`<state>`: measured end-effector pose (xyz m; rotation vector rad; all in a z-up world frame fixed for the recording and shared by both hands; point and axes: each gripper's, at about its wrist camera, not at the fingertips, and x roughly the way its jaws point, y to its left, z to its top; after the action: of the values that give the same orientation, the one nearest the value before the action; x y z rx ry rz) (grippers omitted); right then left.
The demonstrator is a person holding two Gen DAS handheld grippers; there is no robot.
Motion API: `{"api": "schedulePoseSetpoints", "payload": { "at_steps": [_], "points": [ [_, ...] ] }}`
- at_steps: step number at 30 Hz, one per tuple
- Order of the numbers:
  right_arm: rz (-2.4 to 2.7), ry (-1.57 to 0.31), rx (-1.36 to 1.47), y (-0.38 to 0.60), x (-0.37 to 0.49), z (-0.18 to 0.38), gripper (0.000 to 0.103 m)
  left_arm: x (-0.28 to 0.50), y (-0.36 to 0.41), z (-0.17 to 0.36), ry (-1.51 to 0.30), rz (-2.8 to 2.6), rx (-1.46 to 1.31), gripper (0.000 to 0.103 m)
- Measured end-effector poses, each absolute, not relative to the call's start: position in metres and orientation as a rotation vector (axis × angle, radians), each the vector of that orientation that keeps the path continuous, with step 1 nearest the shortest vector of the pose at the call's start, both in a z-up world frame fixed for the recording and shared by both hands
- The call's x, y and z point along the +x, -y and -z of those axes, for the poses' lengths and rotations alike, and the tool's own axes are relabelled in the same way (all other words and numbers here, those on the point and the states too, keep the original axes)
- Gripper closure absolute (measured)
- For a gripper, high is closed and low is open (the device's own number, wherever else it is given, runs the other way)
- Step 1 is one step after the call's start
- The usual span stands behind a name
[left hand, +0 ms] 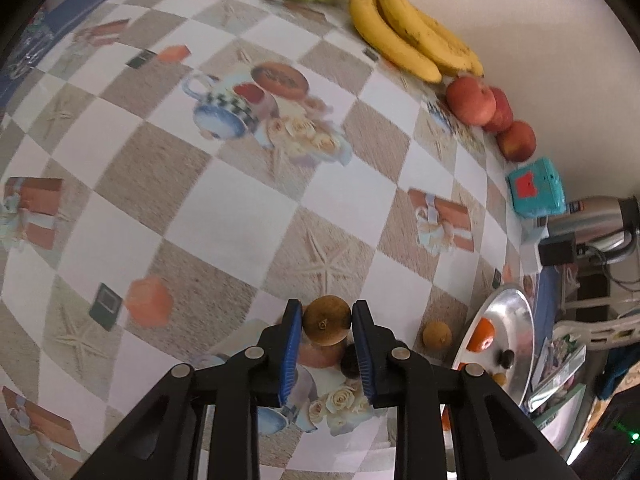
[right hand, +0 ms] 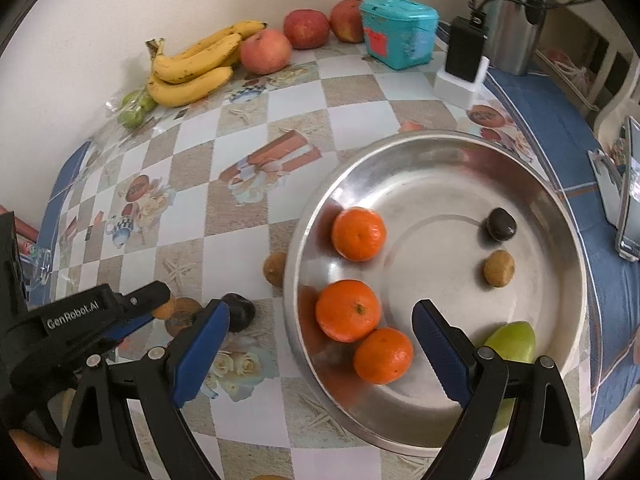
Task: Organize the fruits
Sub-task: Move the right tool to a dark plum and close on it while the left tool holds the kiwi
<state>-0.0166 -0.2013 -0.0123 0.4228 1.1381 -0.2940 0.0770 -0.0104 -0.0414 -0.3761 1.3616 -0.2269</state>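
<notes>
Left gripper (left hand: pixel 327 322) fingers pinch round brown fruit (left hand: pixel 326 320); right gripper (right hand: pixel 320 332) fingers wide, empty.

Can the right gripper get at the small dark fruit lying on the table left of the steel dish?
Probably yes. The dark fruit sits just past the right gripper's left finger, outside the dish. The fingers are wide open, but the left gripper, holding a brown fruit, crowds it.

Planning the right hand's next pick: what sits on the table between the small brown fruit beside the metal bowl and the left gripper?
In the right wrist view, a dark round fruit lies between the brown fruit and the left gripper; otherwise, only tablecloth.
</notes>
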Motion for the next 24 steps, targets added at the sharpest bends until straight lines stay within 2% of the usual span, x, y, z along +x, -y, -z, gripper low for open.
{"api": "schedulePoseSetpoints", "payload": {
  "at_steps": [10, 12, 13, 14, 24],
  "points": [
    [0.171, -1.084, 0.452, 0.184, -0.009, 0.010, 0.012, 0.085, -0.011, 0.031, -1.308, 0.173, -0.433, 0.076],
    [0.152, -1.075, 0.458, 0.180, -0.007, 0.009, 0.025, 0.085, -0.012, 0.030, -1.306, 0.172, -0.442, 0.076],
    [0.129, -1.069, 0.468, 0.178, -0.005, 0.009, 0.035, 0.085, -0.013, 0.029, -1.304, 0.172, -0.445, 0.076],
    [0.113, -1.067, 0.478, 0.177, -0.004, 0.010, 0.040, 0.085, -0.013, 0.029, -1.304, 0.172, -0.447, 0.076],
    [0.060, -1.138, 0.516, 0.169, 0.006, 0.031, 0.055, 0.086, -0.017, 0.030, -1.314, 0.176, -0.479, 0.076]
  ]
}}
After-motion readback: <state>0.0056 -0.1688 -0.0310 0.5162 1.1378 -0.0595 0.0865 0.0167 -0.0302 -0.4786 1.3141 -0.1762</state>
